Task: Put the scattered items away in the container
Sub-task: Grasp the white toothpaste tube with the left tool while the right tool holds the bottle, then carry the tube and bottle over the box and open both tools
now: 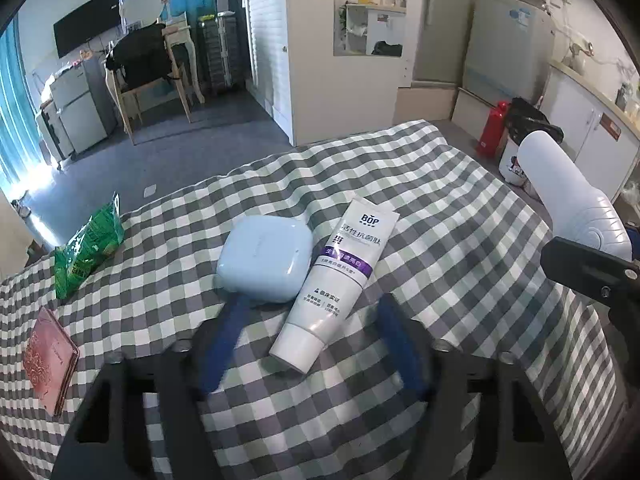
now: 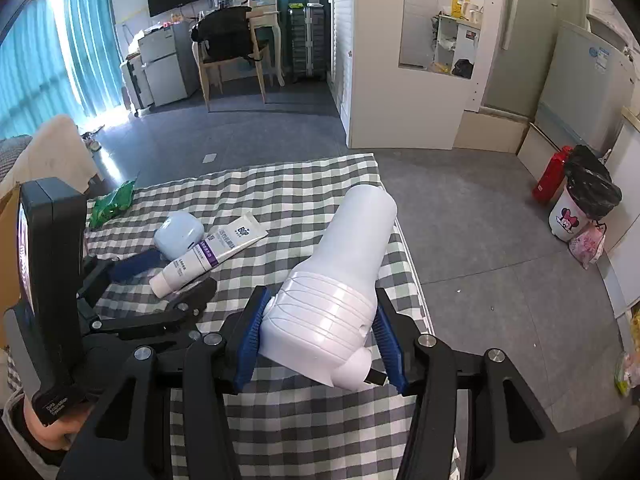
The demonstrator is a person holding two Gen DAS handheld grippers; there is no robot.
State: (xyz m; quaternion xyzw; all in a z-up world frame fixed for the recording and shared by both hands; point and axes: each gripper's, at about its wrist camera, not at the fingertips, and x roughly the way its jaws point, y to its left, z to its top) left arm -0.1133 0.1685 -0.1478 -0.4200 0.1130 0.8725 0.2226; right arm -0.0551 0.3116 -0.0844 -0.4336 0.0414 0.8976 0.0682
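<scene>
Left wrist view: left gripper (image 1: 312,344) is spreading its jaws wide over the checkered cloth (image 1: 440,240), white tube (image 1: 336,280) lying between the blue pads, cap at 6 o'clock; pale blue case (image 1: 265,258) touching the tube at 10 o'clock. Right wrist view: right gripper (image 2: 320,338) is clamping the white hair dryer (image 2: 340,292) between both pads, nozzle pointing to 12 o'clock.

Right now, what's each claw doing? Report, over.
Right gripper shut on white plastic hair dryer. Left gripper open around white toothpaste tube, beside pale blue case. No container visible.
</scene>
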